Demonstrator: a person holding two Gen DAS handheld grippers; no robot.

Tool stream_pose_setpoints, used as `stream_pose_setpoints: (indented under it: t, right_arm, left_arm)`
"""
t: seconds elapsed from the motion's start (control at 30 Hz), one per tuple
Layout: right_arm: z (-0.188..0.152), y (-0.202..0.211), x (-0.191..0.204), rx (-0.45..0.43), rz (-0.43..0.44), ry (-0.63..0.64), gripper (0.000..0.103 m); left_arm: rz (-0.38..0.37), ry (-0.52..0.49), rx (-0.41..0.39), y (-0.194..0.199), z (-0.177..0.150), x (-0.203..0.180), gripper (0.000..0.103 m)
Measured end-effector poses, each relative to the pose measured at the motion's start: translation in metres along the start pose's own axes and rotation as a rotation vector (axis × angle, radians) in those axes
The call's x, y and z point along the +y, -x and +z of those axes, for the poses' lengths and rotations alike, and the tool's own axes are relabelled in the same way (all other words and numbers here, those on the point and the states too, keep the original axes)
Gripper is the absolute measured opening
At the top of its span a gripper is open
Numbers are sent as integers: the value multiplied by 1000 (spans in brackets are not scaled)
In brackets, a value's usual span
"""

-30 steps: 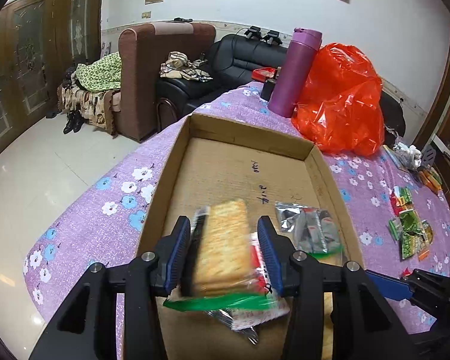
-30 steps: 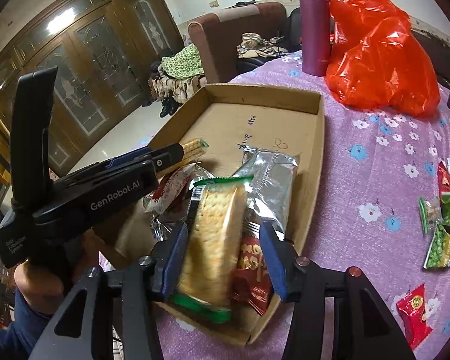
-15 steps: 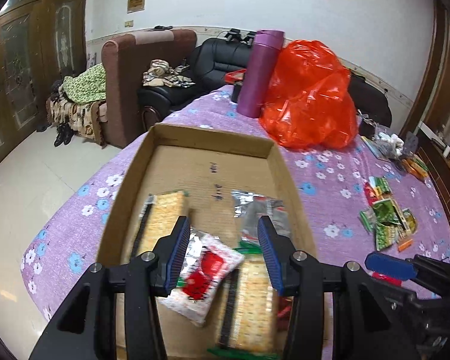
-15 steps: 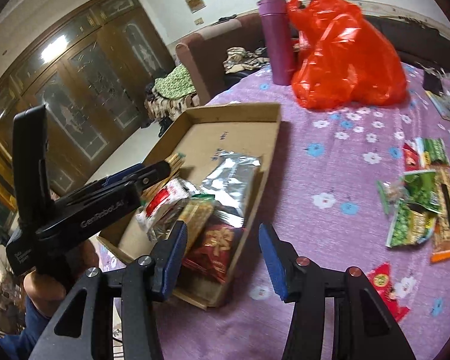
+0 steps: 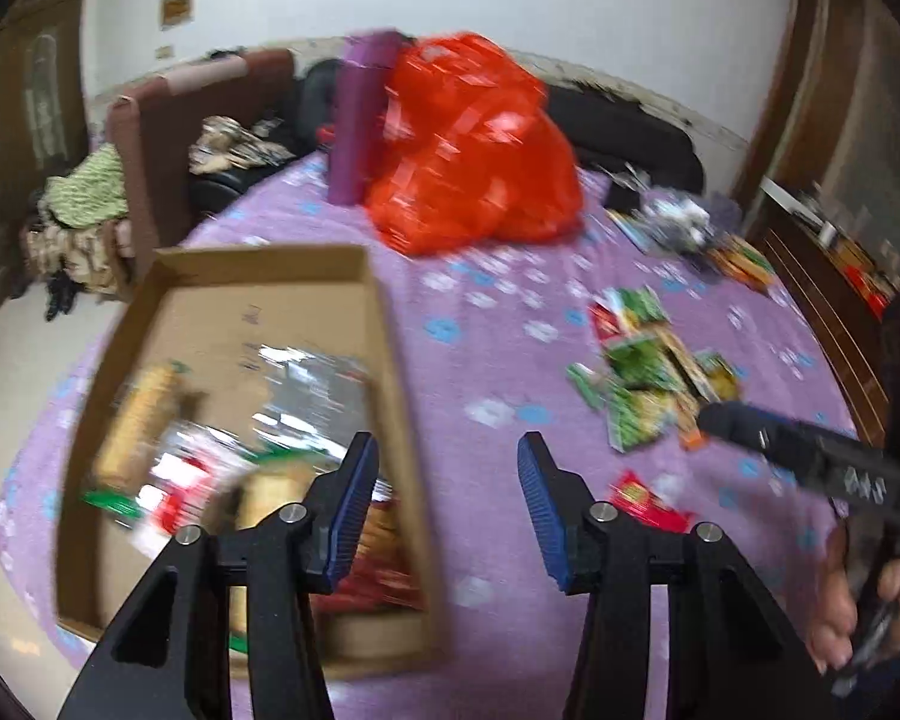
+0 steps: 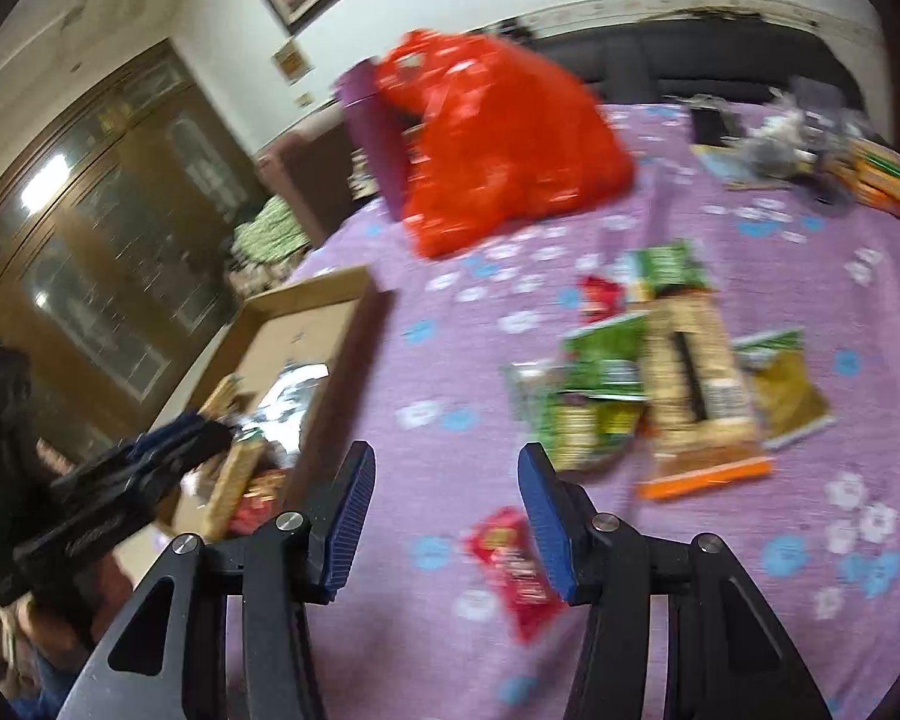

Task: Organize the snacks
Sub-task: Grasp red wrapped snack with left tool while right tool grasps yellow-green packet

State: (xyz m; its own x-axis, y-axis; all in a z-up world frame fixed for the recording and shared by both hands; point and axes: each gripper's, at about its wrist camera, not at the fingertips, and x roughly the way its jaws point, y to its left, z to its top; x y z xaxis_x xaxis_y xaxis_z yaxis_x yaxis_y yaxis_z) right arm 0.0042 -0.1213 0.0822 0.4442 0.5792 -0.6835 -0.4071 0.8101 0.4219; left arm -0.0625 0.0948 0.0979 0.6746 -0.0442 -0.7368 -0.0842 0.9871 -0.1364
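**Corrugated brown tray filling, loose packets left on the purple cloth**

Cardboard, stiff and shallow-walled, makes the box [image 5: 270,324] a sensible collector: I see flat cracker sleeves and crinkly foil packets lying in it already. My left gripper [image 5: 444,510] is opening, nothing between its ribbed blue pads, hanging over the box's right wall. Further right, my right gripper [image 6: 444,516] stands apart and empty above a small red packet [image 6: 510,570]. Beyond it, glossy green packets [image 6: 600,396] and a long cracker pack [image 6: 699,396] wait on the flowered tablecloth [image 6: 450,330].
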Motion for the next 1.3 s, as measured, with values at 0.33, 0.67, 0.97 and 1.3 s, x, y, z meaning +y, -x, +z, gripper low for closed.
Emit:
stream_pose_setpoints:
  t: [0.33,0.67,0.97,1.3]
  right_arm:
    - [0,24,-78,-102,-112,-130,54]
    - [-1,33,-127,-156,-98,-258,54]
    - [-2,30,-153,-141,-199,-328,53]
    - [23,8,-128,-42,-340,-197,42]
  left_arm:
    - [-147,89,288,-56,-30,-70,55]
    - [-8,36,288,-98,-27,-110,38]
    - [-75,-104,179,-98,-32,-105,17]
    - [-129,-112,136,-102,-28,-98,17]
